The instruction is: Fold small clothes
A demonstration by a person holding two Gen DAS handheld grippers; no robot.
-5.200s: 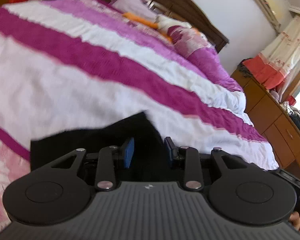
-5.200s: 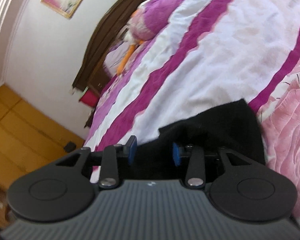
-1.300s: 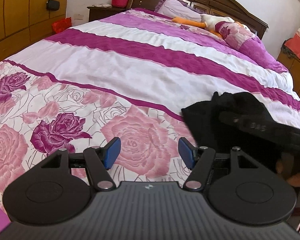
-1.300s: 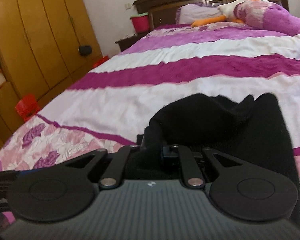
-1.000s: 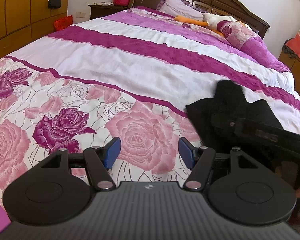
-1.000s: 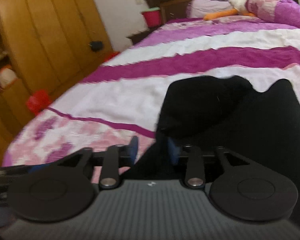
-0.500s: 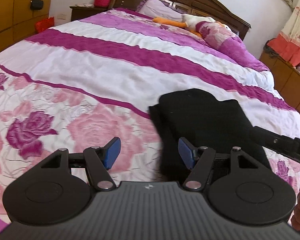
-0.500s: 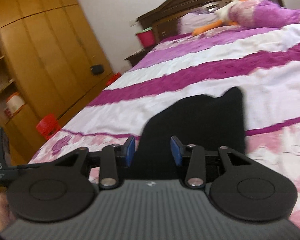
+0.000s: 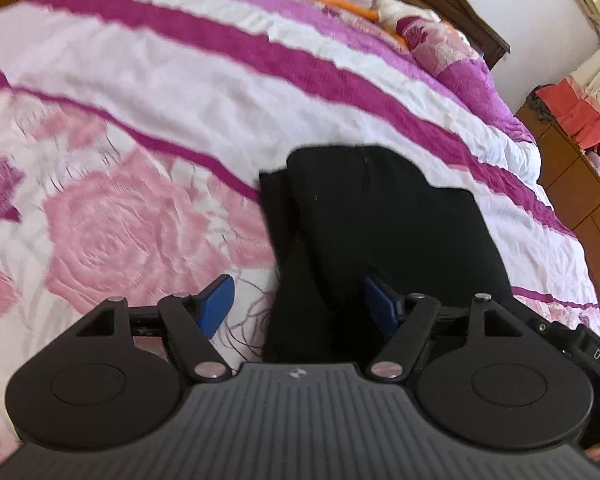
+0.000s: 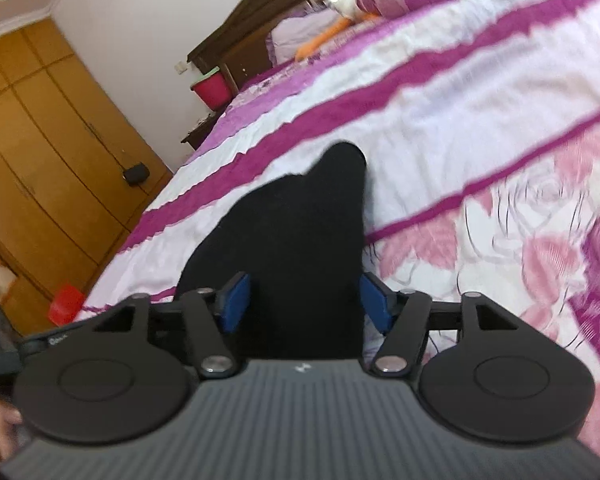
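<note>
A small black garment (image 9: 380, 220) lies folded in layers on the pink, white and purple bedspread (image 9: 140, 120). My left gripper (image 9: 300, 306) is open, its blue pads wide apart over the garment's near left edge, holding nothing. In the right wrist view the same black garment (image 10: 296, 240) runs away from me between the jaws. My right gripper (image 10: 304, 304) is open, one pad on each side of the cloth, not pinching it. The garment's near end is hidden under both gripper bodies.
A dark wooden headboard (image 10: 252, 40), pillows and an orange-and-white soft toy (image 9: 364, 4) are at the bed's far end. A yellow wardrobe (image 10: 40, 140) and a red bucket (image 10: 212, 88) stand to one side, wooden drawers (image 9: 580, 184) to the other.
My right gripper let go of the black garment and opened wide. Both grippers dropped closer to the bed and over the garment's near end. The garment now lies flat.
</note>
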